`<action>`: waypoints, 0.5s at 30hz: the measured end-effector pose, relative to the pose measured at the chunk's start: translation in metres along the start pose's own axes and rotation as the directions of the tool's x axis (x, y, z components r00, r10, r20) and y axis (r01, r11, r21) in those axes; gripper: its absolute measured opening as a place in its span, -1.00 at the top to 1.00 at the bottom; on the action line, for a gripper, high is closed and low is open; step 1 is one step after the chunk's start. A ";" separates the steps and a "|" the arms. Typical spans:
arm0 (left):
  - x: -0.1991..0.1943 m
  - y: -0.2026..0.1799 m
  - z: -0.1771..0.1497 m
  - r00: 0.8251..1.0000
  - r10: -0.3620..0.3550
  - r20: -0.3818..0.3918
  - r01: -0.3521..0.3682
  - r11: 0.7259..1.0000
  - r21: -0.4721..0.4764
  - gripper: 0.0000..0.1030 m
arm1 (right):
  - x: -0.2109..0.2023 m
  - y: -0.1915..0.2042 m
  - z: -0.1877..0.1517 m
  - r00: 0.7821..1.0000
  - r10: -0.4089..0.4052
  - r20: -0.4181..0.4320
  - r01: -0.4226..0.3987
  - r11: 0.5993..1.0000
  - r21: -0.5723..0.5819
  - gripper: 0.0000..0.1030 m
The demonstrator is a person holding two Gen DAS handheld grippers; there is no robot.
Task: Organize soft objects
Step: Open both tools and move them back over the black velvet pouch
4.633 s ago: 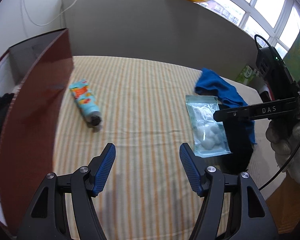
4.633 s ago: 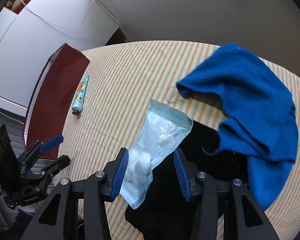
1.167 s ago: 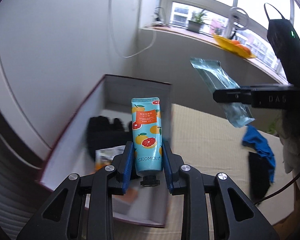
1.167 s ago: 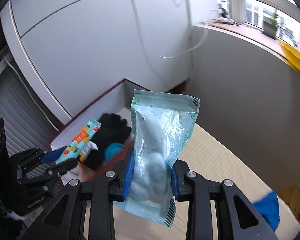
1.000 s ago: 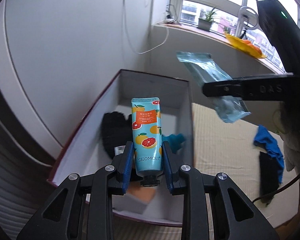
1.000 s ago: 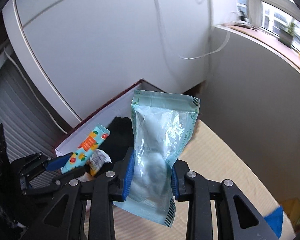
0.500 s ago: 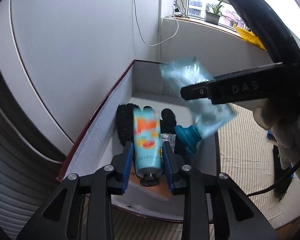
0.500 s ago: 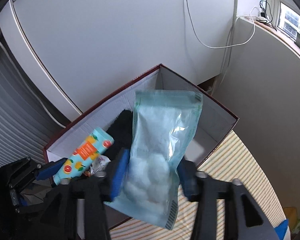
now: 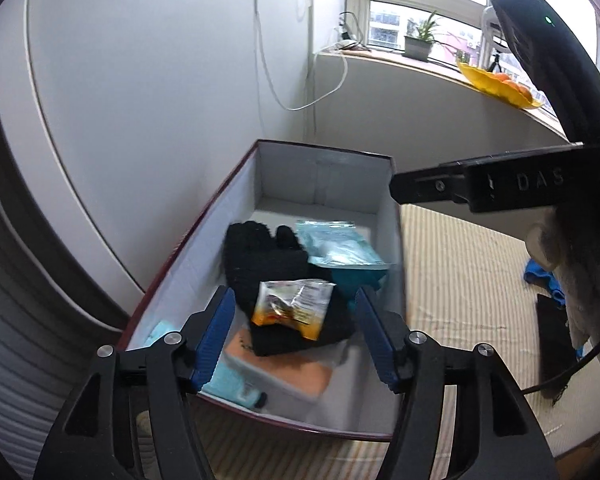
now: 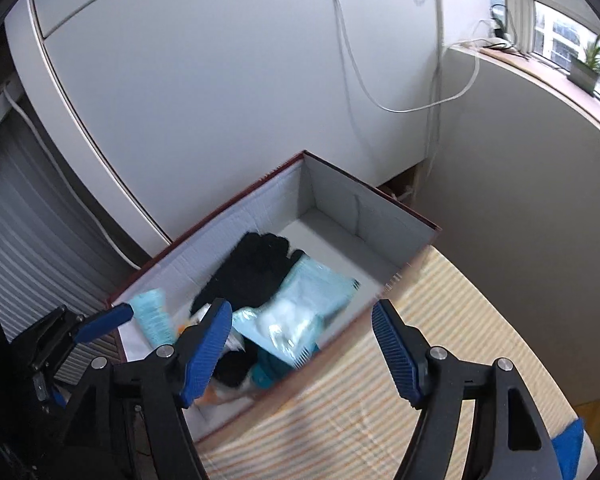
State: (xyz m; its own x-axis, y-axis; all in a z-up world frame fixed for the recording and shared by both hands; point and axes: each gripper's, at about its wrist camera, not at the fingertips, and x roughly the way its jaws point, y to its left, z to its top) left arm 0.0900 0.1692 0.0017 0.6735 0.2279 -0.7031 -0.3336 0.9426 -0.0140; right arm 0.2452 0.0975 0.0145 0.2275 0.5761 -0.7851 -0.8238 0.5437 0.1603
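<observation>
A dark red box with white inside walls [image 9: 324,168] [image 10: 340,196] stands at the striped bed's end. In it lie a black glove [image 9: 260,260] [image 10: 256,260], the clear bag of cotton balls [image 9: 340,248] [image 10: 300,312], the light blue cream tube [image 9: 232,384] [image 10: 152,316] and an orange snack packet [image 9: 292,308]. My left gripper [image 9: 294,336] is open and empty over the box's near end. My right gripper [image 10: 302,348] is open and empty above the box's bed-side wall; its body [image 9: 500,184] shows in the left wrist view.
A blue cloth [image 9: 544,280] [image 10: 568,444] and a black cloth [image 9: 552,340] lie on the striped bed [image 9: 460,280]. A white wall with hanging cables [image 10: 380,60] rises behind the box. An orange-topped white box [image 9: 284,376] sits in the red box.
Both grippers opened over the box. The cream tube dropped from the left gripper and the cotton ball bag from the right; both now lie inside the box.
</observation>
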 end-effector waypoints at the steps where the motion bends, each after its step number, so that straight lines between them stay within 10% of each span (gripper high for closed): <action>1: -0.001 -0.003 0.000 1.000 -0.005 0.001 0.005 1.000 0.003 -0.21 | -0.005 -0.004 -0.006 1.000 -0.003 0.003 0.003 1.000 0.009 -0.34; 15: -0.010 -0.079 -0.009 0.984 -0.175 -0.015 0.176 0.979 0.101 -0.22 | -0.104 -0.068 -0.107 0.988 -0.124 0.092 0.111 0.984 0.137 -0.34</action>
State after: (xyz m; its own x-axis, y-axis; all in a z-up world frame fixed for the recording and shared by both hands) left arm 0.1036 0.0907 0.0033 0.7113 0.0558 -0.7007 -0.1417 0.9878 -0.0652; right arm 0.2221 -0.0639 0.0213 0.3750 0.5578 -0.7404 -0.7146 0.6828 0.1525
